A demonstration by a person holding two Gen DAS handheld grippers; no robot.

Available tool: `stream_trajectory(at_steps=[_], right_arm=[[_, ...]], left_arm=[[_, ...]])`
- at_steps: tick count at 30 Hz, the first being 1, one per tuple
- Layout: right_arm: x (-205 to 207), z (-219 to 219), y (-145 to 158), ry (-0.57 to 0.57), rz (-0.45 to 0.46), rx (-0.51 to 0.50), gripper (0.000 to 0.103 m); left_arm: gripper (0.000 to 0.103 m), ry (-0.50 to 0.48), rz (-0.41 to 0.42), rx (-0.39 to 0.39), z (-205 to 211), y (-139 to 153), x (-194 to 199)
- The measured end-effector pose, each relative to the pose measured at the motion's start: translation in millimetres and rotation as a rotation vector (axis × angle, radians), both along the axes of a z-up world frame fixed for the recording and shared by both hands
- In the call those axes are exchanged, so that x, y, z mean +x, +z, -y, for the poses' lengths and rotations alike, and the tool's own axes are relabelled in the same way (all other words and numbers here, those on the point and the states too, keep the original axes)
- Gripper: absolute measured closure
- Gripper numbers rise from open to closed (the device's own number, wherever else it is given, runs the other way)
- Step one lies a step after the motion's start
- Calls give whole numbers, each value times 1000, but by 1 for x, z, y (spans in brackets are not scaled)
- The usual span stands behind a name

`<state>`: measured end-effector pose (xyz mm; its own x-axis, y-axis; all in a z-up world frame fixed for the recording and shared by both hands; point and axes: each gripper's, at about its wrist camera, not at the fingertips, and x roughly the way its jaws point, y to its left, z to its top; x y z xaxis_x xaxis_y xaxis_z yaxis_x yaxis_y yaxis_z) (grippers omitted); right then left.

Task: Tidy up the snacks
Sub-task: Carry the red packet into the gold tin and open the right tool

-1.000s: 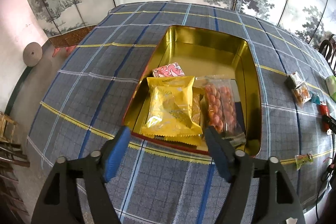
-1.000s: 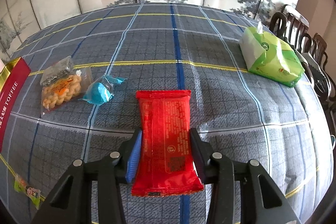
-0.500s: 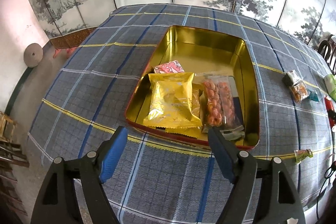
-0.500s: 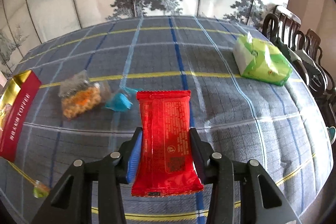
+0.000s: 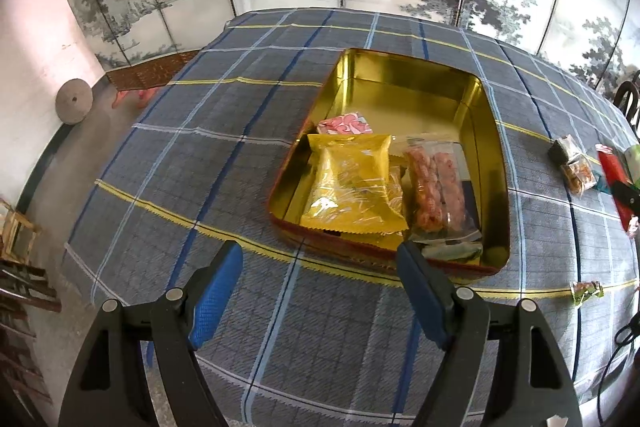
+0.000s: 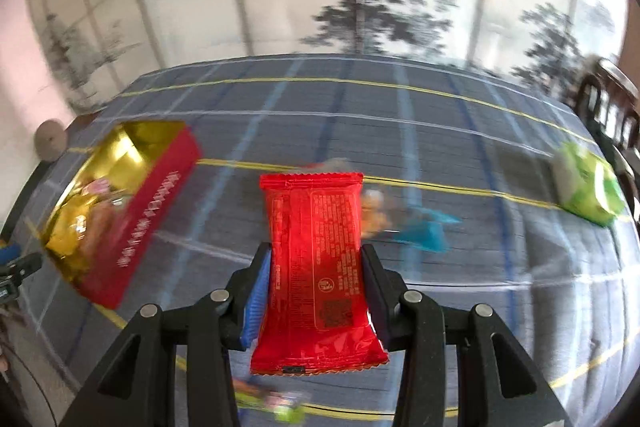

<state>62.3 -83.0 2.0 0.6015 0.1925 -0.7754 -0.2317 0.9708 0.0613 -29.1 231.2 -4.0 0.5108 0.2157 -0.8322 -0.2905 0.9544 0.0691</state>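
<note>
Painted screens of pines and hills stood behind a table under a blue plaid cloth (image 5: 224,163), and on that cloth sat the gold tin (image 5: 490,163), open, with red outer walls. Inside the tin, at the end nearest the left gripper (image 5: 320,291), lay a yellow packet (image 5: 350,187), a clear bag of orange twists (image 5: 434,191) touching its right edge, and a small pink sweet (image 5: 346,123) just beyond it. The far half of the tin was bare gold.

The left gripper hung over the cloth just short of the tin's near wall, jaws wide apart and holding nothing. The right gripper (image 6: 316,287) was clamped on the red packet (image 6: 316,247), pinching its lower half so the top stood free, off to the right of the tin; the right wrist view was smeared with motion.

Judging from this, the packet was bound for the tin. It should be carried over the right wall high enough to clear it, then let go above the bare far half, flat.

Right of the tin lay loose snacks: an orange-filled bag (image 5: 578,173), a blue wrapper (image 6: 424,233), a small green sweet (image 5: 586,291). A green tissue pack (image 6: 590,187) sat well beyond.
</note>
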Motion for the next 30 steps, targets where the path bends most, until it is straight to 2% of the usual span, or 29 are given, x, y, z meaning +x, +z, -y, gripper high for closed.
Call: stream_trajectory(at_steps=[8, 21, 30], right_arm=[[-8, -69, -5, 145, -27, 19, 59], [-14, -162, 5, 329, -11, 2, 59], [-7, -197, -9, 362, -56, -33, 59]], left_arm=[[27, 51, -3, 0, -16, 0, -9], [27, 122, -16, -1, -40, -3, -24], [27, 167, -19, -1, -58, -1, -31]])
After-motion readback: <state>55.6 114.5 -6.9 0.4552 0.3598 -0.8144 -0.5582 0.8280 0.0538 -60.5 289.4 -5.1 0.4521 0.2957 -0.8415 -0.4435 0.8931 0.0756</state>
